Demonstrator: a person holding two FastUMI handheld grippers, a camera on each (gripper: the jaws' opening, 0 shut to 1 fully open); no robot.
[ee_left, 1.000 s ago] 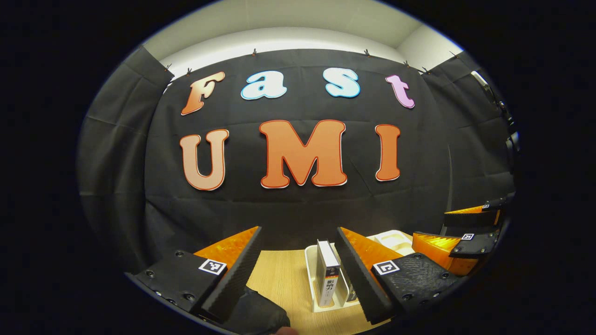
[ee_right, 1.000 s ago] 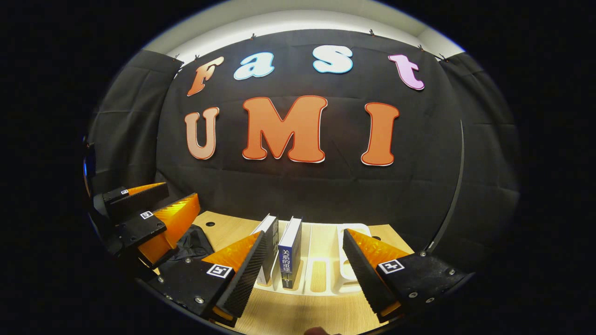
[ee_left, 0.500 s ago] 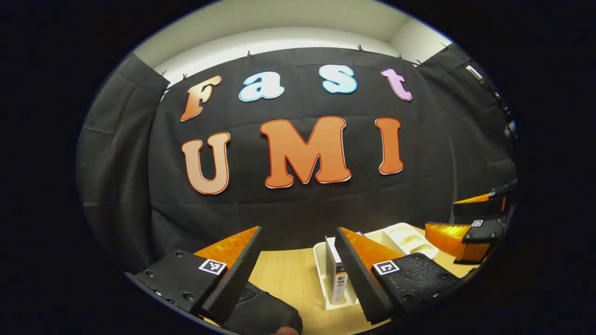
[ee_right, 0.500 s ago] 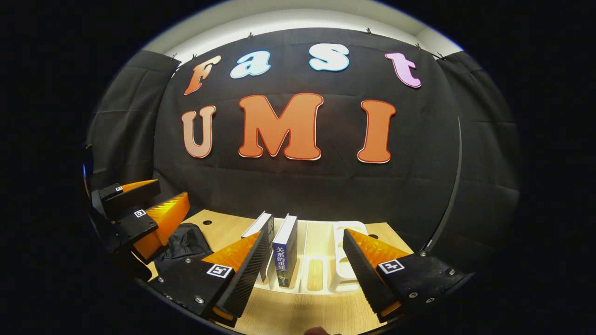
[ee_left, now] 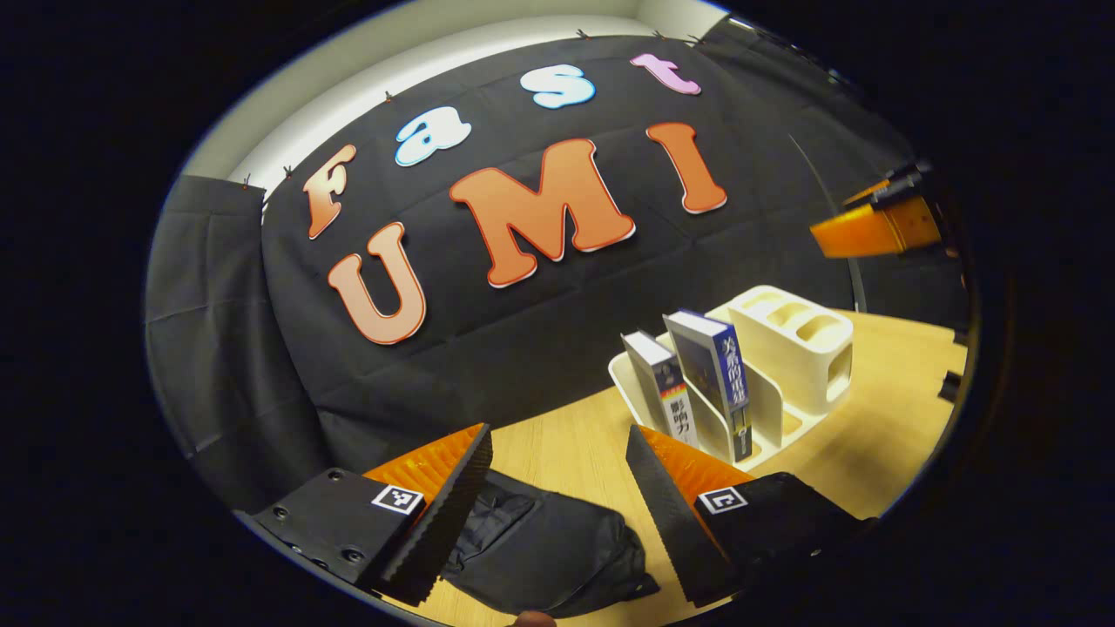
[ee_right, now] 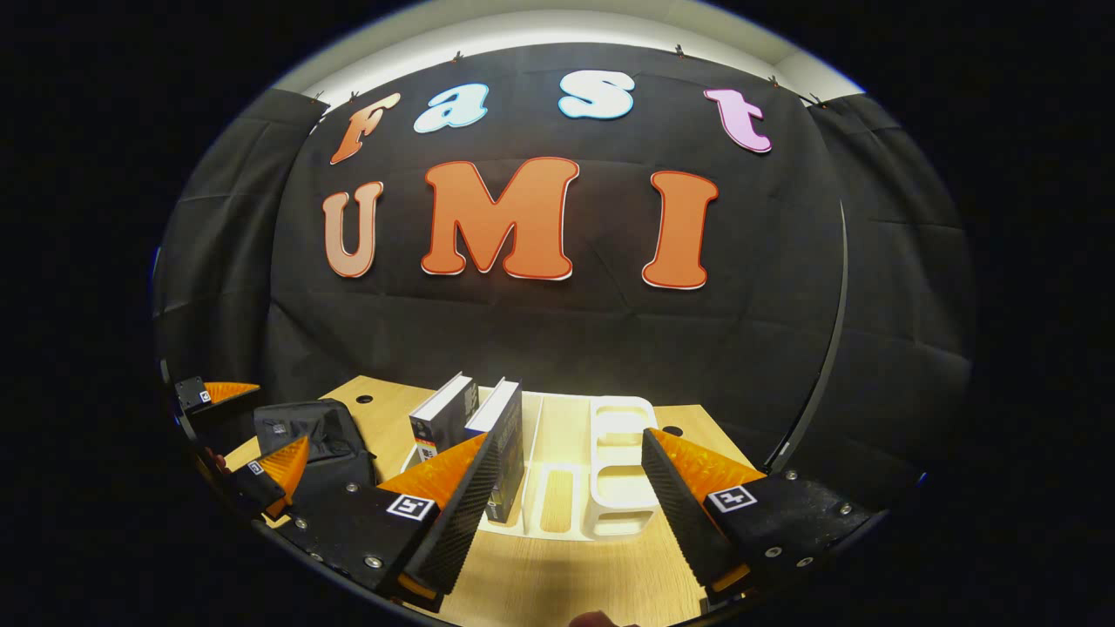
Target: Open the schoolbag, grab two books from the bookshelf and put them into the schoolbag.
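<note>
Black schoolbag (ee_left: 544, 553) lies on the table (ee_left: 575, 444) beneath the left gripper (ee_left: 557, 514), fingers apart. Two books (ee_right: 470, 418) stand racked ahead-left of the right gripper (ee_right: 566, 514), likewise spread, empty.

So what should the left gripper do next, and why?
Probably lower the left gripper onto the black schoolbag to start opening it. The bag lies on the table right below its open jaws, and both books stand in the white bookshelf.

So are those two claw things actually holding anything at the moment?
No. The left gripper is open above the black fabric schoolbag, and the right gripper is open before the white plastic bookshelf.
</note>
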